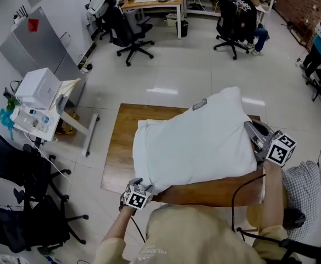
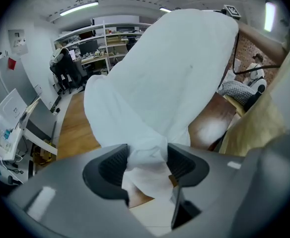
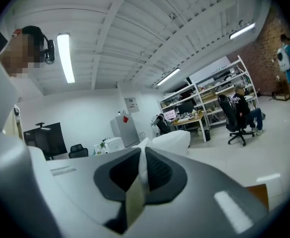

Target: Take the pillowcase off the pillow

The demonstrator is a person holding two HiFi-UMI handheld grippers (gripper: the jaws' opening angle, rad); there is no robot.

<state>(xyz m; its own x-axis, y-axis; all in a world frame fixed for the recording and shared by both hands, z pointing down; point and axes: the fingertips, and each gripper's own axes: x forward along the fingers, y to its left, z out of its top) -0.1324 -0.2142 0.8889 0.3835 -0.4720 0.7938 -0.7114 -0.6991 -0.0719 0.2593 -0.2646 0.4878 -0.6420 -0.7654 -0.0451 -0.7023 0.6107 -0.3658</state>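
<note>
**Pillow** (image 1: 204,133), white, inside its pillowcase (image 2: 155,78) — held tilted over the wooden tabletop (image 1: 119,153), with the higher end to the person's right. Whether the lower edge touched the wood could not be told.

**Left tongs** (image 1: 137,196) were at the pillow's lower near corner, by the tabletop's front edge. The jaws stood part-way apart. A bunched tuck of pillowcase filled the gap and pressed against both ribbed pads (image 2: 110,165), so the cloth was gripped.

**Right tongs** (image 3: 142,170) were at the pillow's higher right-hand end, pointing level. The jaws were closed on a thin fold of the white pillowcase, which stood up between them. Their marker cube (image 1: 281,148) faced upward beside the pillow.

**Surroundings**
- Pale tiled floor (image 1: 166,76).
- Black office chair (image 1: 128,32) at a far desk (image 1: 152,3).
- Seated person (image 1: 248,16) further right.
- White box-shaped machine (image 1: 38,87) on a stand to the left.
- Checked cushion (image 1: 302,180) low on the right, clear of the tabletop.
</note>
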